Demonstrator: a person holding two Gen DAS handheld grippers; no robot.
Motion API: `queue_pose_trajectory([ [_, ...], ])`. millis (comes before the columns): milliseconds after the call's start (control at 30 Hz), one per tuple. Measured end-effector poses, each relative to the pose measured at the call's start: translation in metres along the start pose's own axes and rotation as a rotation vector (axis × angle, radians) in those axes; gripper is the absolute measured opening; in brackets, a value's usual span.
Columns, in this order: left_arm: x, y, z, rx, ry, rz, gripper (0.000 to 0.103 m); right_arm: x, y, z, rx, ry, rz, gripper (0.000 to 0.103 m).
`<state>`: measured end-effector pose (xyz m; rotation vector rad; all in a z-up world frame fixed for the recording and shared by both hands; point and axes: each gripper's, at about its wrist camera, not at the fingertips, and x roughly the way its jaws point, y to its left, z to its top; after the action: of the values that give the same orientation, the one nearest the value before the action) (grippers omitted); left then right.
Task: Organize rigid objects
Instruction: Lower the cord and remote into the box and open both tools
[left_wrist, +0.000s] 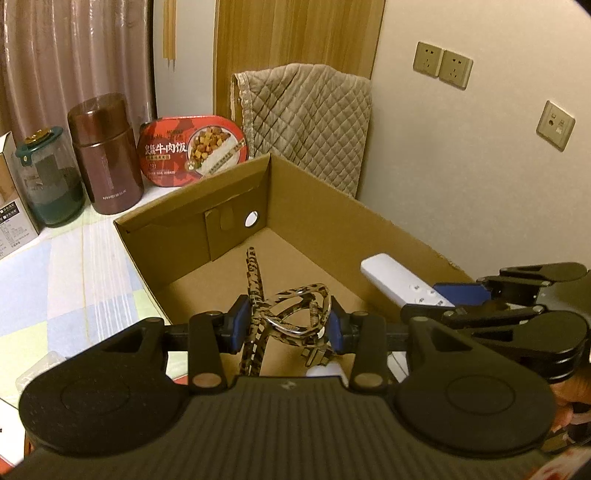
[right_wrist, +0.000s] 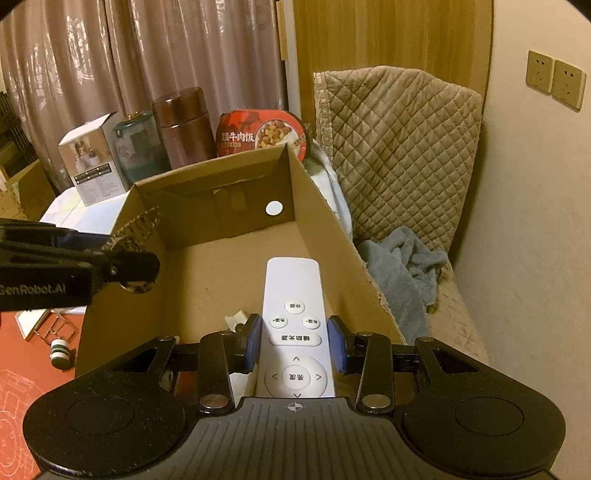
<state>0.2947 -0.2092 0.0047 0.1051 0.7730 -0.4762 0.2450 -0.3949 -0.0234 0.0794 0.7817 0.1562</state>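
An open cardboard box (left_wrist: 314, 192) (right_wrist: 325, 206) stands in front of both grippers. My left gripper (left_wrist: 284, 321) is shut on a leopard-print hair claw clip (left_wrist: 295, 310) and holds it over the box's near left part. My right gripper (right_wrist: 295, 341) is shut on a white remote control (right_wrist: 293, 314) and holds it over the box's right side, pointing toward the far wall. The remote (left_wrist: 402, 280) and right gripper (left_wrist: 517, 295) also show at the right in the left wrist view. The left gripper (right_wrist: 74, 269) shows at the left in the right wrist view.
Behind the box stand a brown flask (left_wrist: 107, 155), a glass jar (left_wrist: 51, 181), a red instant-rice tub (left_wrist: 192, 147) and a white carton (right_wrist: 92, 162). A quilted cover (right_wrist: 399, 147) and grey towel (right_wrist: 402, 266) lie right. Small items (right_wrist: 59, 350) lie on a red mat at left.
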Motion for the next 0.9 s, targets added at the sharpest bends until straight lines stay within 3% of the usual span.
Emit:
queue_pose_trajectory([
  [333, 0.009, 0.002, -0.002, 0.016, 0.018, 0.019, 0.036, 0.007, 0.001, -0.001, -0.005, 0.009, -0.005, 0.035],
  [433, 0.007, -0.001, 0.0, 0.038, -0.003, 0.045, 0.051, 0.007, 0.002, -0.001, -0.007, 0.01, -0.005, 0.035],
  [500, 0.003, 0.0, 0.002, 0.039, -0.02, 0.043, 0.052, 0.007, 0.002, -0.001, -0.006, 0.009, -0.004, 0.035],
  [900, -0.038, 0.026, -0.008, -0.076, -0.089, 0.056, 0.052, 0.006, 0.005, 0.004, 0.004, -0.005, -0.003, 0.035],
])
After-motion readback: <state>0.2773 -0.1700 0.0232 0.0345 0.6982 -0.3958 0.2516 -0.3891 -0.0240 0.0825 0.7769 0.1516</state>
